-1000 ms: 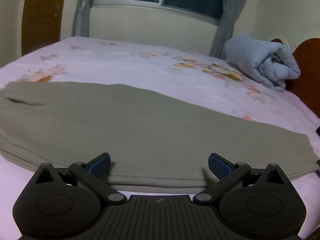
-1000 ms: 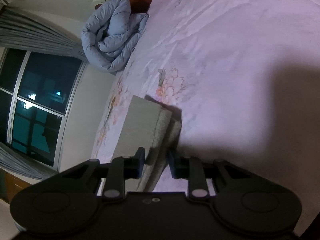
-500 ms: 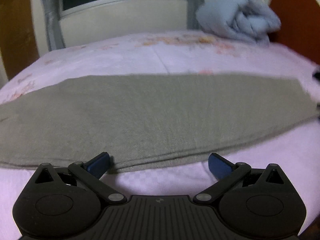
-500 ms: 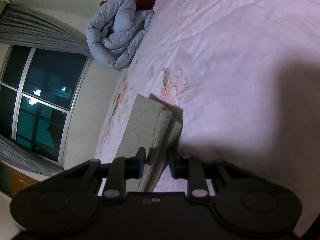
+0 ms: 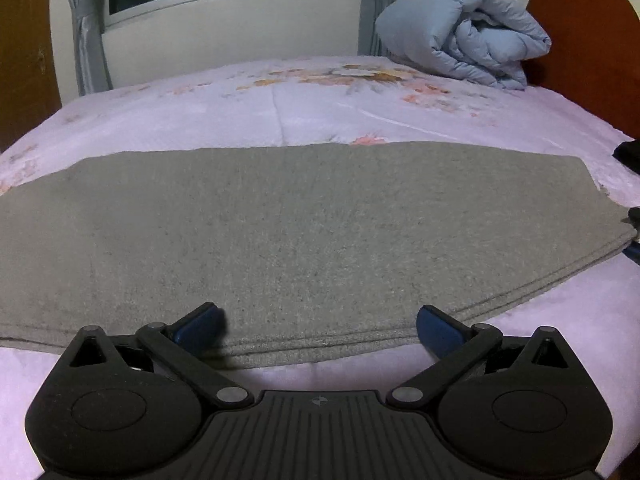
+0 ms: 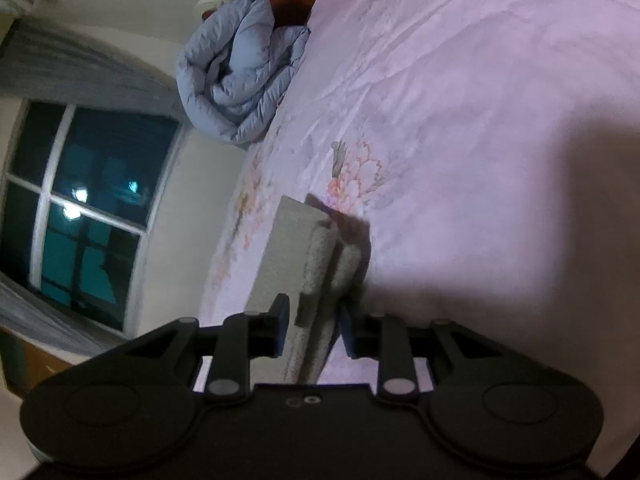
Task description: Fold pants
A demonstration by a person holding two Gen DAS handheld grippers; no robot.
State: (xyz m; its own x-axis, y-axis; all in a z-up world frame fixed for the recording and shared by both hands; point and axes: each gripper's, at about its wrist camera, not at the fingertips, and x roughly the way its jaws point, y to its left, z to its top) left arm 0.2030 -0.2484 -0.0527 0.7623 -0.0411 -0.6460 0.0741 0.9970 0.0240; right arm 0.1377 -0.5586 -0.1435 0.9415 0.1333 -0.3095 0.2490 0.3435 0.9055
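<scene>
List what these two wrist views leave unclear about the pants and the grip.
- Pants, left wrist view: the left end runs off the frame edge.
- Right gripper, right wrist view: cloth lies between the fingers; pad contact is lost in blur and shadow.
- Dark object: cropped at the right edge, unidentifiable.

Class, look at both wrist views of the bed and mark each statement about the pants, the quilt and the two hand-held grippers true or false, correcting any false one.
1. The pants lie flat on the bed sheet. True.
2. The left hand-held gripper is clamped shut on the pants. False: its jaws stand wide apart at the near edge of the pants.
3. A rolled blue quilt sits by the headboard. True.
4. The right hand-held gripper has nothing between its fingers. False: the layered end of the pants lies between them.
5. The pants are bright red. False: they are grey-green.
</scene>
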